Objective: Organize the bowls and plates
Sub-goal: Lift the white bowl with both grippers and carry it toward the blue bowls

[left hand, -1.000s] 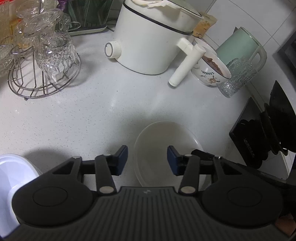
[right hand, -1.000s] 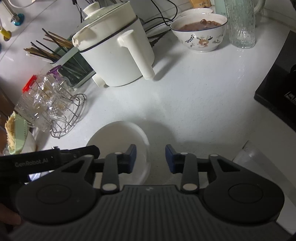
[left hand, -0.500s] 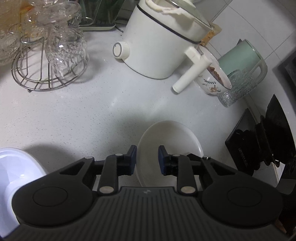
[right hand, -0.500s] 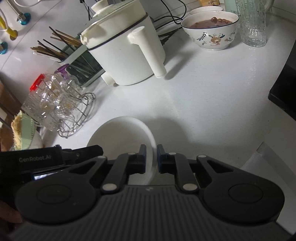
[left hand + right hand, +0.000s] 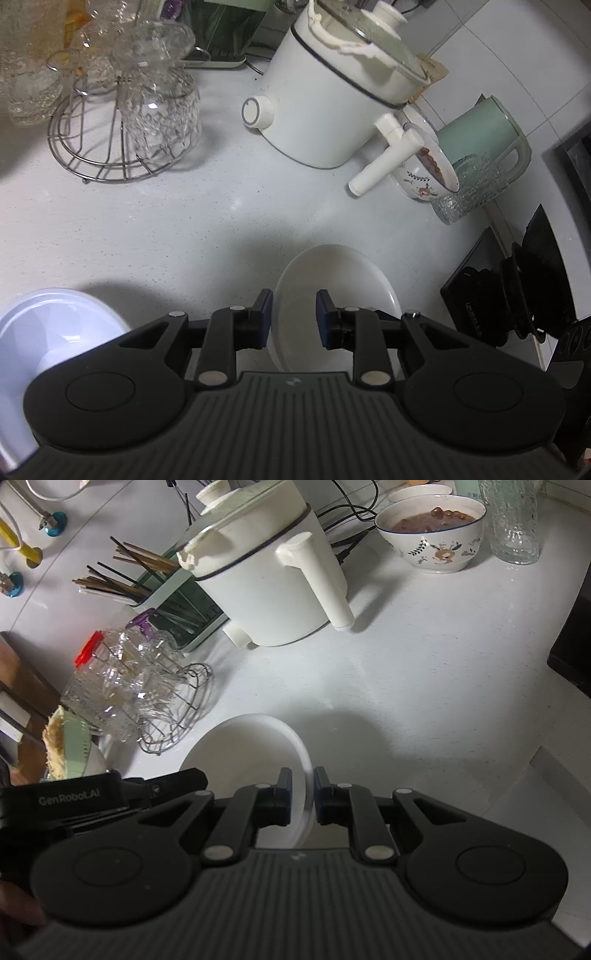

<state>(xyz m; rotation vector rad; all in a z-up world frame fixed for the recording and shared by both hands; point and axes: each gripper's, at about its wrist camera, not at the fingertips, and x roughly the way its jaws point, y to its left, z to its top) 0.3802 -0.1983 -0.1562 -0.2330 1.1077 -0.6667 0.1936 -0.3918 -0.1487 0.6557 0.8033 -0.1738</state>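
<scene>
A white plate (image 5: 332,280) is held tilted above the white counter by both grippers. My left gripper (image 5: 294,317) is narrowed around the plate's left rim. My right gripper (image 5: 302,794) is shut on the plate's right rim (image 5: 255,749). A white-blue bowl (image 5: 44,339) sits on the counter at the lower left of the left wrist view. A patterned bowl with brown food (image 5: 432,535) stands at the back, also in the left wrist view (image 5: 424,170).
A white electric pot (image 5: 332,103) with a long handle stands at the back. A wire rack of glass cups (image 5: 140,110) is at the left. A green kettle (image 5: 484,144) and a textured glass (image 5: 513,520) are at the right. A chopstick holder (image 5: 159,590) stands behind.
Both grippers have closed onto the plate's rims from open. The plate has risen and tilted off the counter, and both views have shifted slightly.
</scene>
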